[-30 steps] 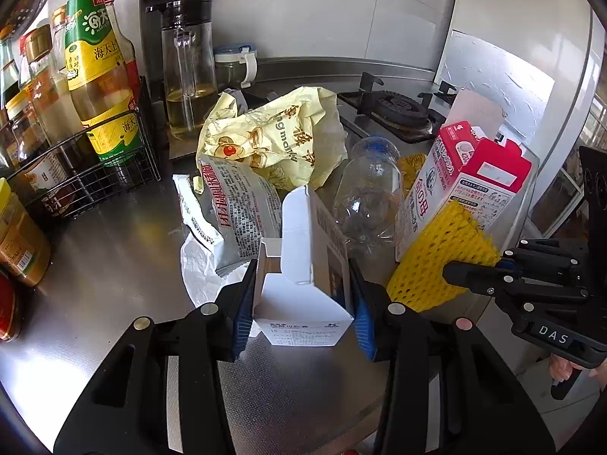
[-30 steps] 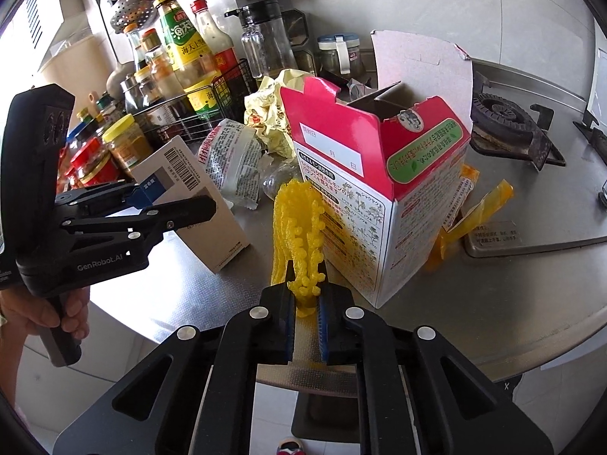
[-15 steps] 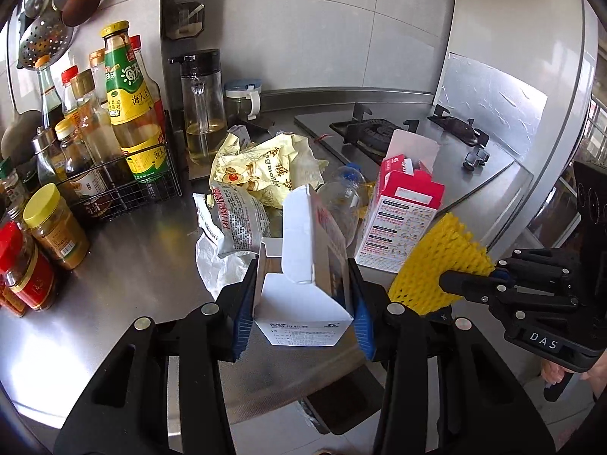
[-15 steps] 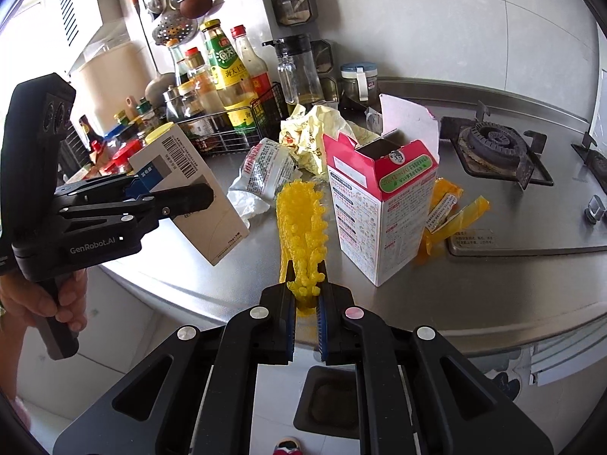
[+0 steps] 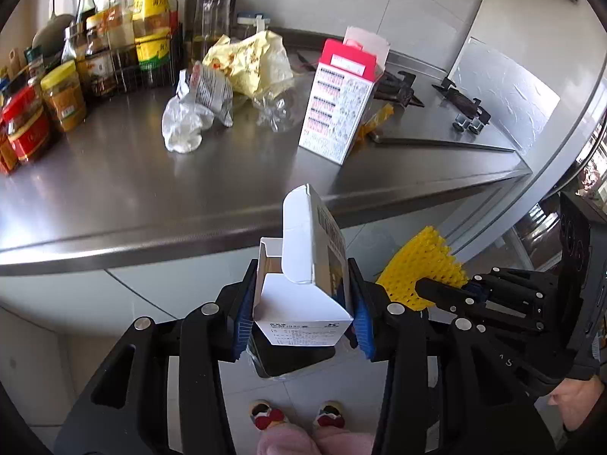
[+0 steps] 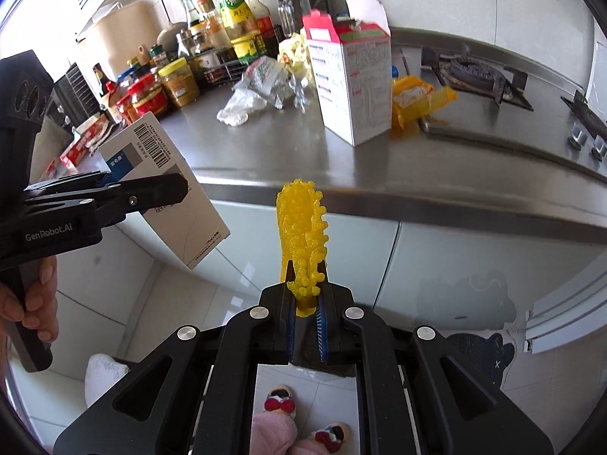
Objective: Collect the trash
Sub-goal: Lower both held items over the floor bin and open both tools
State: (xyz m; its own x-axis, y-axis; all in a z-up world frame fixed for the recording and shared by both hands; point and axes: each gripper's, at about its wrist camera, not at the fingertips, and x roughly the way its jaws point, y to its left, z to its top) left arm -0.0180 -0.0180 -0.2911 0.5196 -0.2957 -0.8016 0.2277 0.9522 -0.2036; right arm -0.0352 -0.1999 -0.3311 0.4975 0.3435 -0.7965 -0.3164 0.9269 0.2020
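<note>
Left gripper (image 5: 301, 316): jaws clamped on the side walls of a small white carton (image 5: 303, 284), its top flap standing open; the hold across the width keeps the flap free and the box upright; it hangs off the surface, out in front of the cabinet, above the floor.
Right gripper (image 6: 306, 320): jaws nearly together, pinching the lower end of a yellow foam net sleeve (image 6: 302, 235); the soft mesh squashes flat, so a narrow pinch at one end is enough, and the rest stands up loose above the blue pads (image 6: 291, 322).
Likely reason for the pose: both pieces are carried clear of the surface edge (image 5: 159, 242), probably toward a bin below; a dark opening shows under each gripper, but I cannot tell what it is.
Trash left on the surface: red-and-white carton (image 5: 339, 113) standing upright with its top torn open; crumpled yellow bag (image 5: 252, 62); silver printed packet (image 5: 210, 91); white crumpled plastic (image 5: 184, 129); clear crushed bottle (image 5: 277, 108); orange wrapper (image 6: 421, 100) just beside the red-and-white carton.
Writing: "GenRobot.AI" on the left gripper body in the right wrist view; a barcode and small print on the white carton, too small to read; Chinese characters on a green-labelled sauce bottle (image 6: 233, 2), not legible in full.
Not trash: condiment jars and bottles at the back left, some in a wire rack (image 5: 148, 64).
Below: slippered feet on the tiled floor.
</note>
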